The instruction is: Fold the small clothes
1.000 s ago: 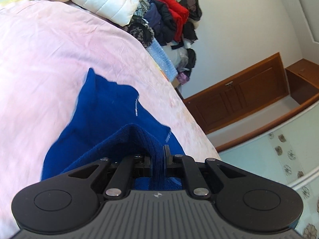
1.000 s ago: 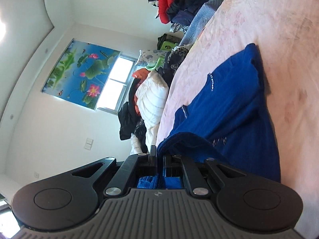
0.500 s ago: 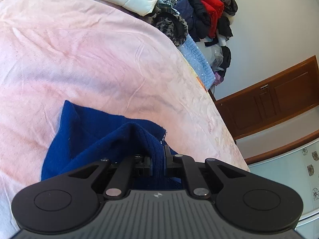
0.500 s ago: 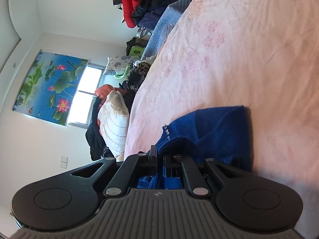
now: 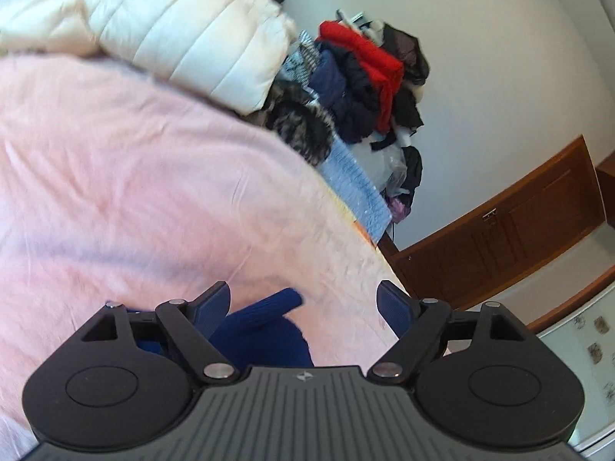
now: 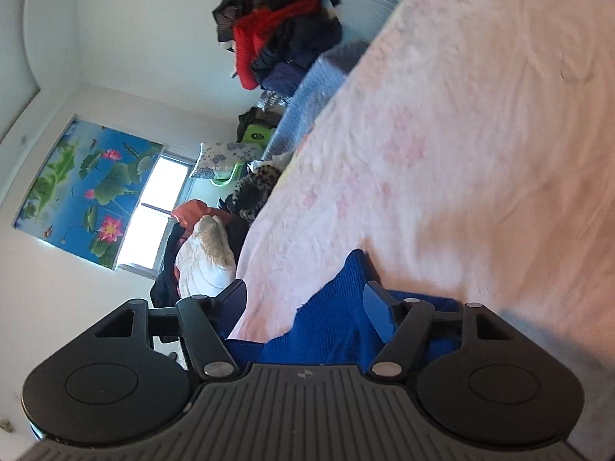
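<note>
A small dark blue knitted garment (image 5: 265,330) lies on the pink bedspread (image 5: 134,192), close under my left gripper (image 5: 303,303). That gripper's jaws are opening wide and its pads no longer press on the cloth, which sits loose between them. In the right wrist view the same blue garment (image 6: 338,326) rises in a fold between the fingers of my right gripper (image 6: 303,303). Its jaws are opening too, and the right pad (image 6: 378,309) stands beside the cloth without pinching it.
A white puffer jacket (image 5: 180,34) lies at the bed's far edge. A heap of red and dark clothes (image 5: 365,77) is piled beyond it, above a light blue blanket (image 5: 353,188). A wooden cabinet (image 5: 519,230) stands by the wall. A window (image 6: 153,211) shows at left.
Both grippers carried the blue garment's edge across the bed, folding it over, then let go: both were shut on the cloth and now stand open.
</note>
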The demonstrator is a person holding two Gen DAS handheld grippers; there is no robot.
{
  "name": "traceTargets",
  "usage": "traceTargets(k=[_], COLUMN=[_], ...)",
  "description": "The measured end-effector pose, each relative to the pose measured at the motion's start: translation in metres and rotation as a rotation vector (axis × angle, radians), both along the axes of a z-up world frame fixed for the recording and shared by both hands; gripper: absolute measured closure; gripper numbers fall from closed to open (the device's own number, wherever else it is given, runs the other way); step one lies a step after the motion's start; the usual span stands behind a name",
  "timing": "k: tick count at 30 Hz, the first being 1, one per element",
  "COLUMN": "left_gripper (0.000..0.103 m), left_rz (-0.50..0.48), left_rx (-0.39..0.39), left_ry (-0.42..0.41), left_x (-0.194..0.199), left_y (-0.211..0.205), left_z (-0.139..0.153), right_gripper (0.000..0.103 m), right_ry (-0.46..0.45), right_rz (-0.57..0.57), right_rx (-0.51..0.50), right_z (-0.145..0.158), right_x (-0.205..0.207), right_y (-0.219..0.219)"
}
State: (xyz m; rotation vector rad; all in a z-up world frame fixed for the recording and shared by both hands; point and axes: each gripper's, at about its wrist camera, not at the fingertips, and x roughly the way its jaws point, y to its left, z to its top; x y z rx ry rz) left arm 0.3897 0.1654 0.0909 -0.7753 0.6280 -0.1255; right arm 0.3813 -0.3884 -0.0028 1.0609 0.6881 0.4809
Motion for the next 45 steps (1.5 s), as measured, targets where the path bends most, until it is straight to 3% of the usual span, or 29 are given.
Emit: traceTargets(k=[4,7,9,10,11,12,14,16,18,21,22,25,27,30,35,40,42,43,44,45], left_gripper=[0.019,0.019,0.019,0.018,0.017,0.012,0.0,0.0,0.0,0.0,0.0,0.001,0.0,0.0,0.001,0.001,0.002,0.021,0.046,0.079], left_rz=[-0.082,-0.168,-0.228,-0.233,-0.23,-0.216,-0.191,-0.171,-0.16,-0.091,-0.069,-0.041,-0.016,0.057,0.178,0.139,0.113,0.117,0.124,0.133], left_rx=[0.287,0.542,0.709,0.797,0.862,0.872,0.82,0.775,0.801,0.853,0.867,0.873,0.832,0.716,0.347,0.326,0.322,0.343,0.402,0.447], left_ry=[-0.003,0.025,0.089,0.124,0.132,0.099,0.122,0.112,0.104,0.111,0.114,0.101,0.083,0.092,0.255,0.232,0.235,0.234,0.233,0.251], left_x=[0.005,0.016,0.03,0.037,0.04,0.039,0.044,0.043,0.038,0.025,0.015,-0.028,-0.069,-0.13,-0.185,-0.186,-0.178,-0.175,-0.174,-0.171], left_y=[-0.049,-0.099,-0.128,-0.139,-0.145,-0.144,-0.132,-0.121,-0.126,-0.133,-0.134,-0.124,-0.105,-0.068,-0.001,-0.014,-0.024,-0.028,-0.035,-0.037], left_z=[0.004,-0.017,-0.043,-0.056,-0.066,-0.07,-0.073,-0.077,-0.076,-0.069,-0.065,-0.042,-0.029,-0.021,-0.052,-0.054,-0.055,-0.056,-0.055,-0.056], right_gripper=[0.036,0.036,0.035,0.028,0.028,0.031,0.039,0.047,0.05,0.047,0.042,0.03,0.021,0.02,0.021,0.02,0.027,0.054,0.088,0.089], right_ry=[-0.031,-0.04,-0.033,-0.026,-0.021,-0.006,-0.037,0.006,-0.006,-0.025,-0.012,-0.062,-0.102,-0.084,0.036,0.019,0.019,0.017,0.027,0.044], right_rz=[0.076,0.158,0.208,0.225,0.226,0.214,0.184,0.141,0.134,0.125,0.109,0.095,0.101,0.105,0.128,0.193,0.199,0.201,0.209,0.21], right_rx=[-0.087,-0.203,-0.272,-0.332,-0.395,-0.453,-0.437,-0.359,-0.365,-0.449,-0.457,-0.405,-0.394,-0.429,-0.454,-0.396,-0.408,-0.414,-0.423,-0.439], right_z=[0.019,0.026,0.025,0.025,0.022,0.017,0.009,0.002,-0.002,0.007,0.013,0.028,0.035,0.032,0.011,0.008,0.009,0.01,0.008,0.006], right_x=[0.006,0.01,0.016,0.018,0.021,0.025,0.028,0.03,0.025,0.012,0.004,-0.038,-0.076,-0.123,-0.173,-0.19,-0.186,-0.183,-0.18,-0.178], right_y=[0.02,0.053,0.074,0.085,0.092,0.096,0.09,0.077,0.075,0.083,0.084,0.073,0.06,0.041,0.024,0.041,0.051,0.055,0.06,0.064])
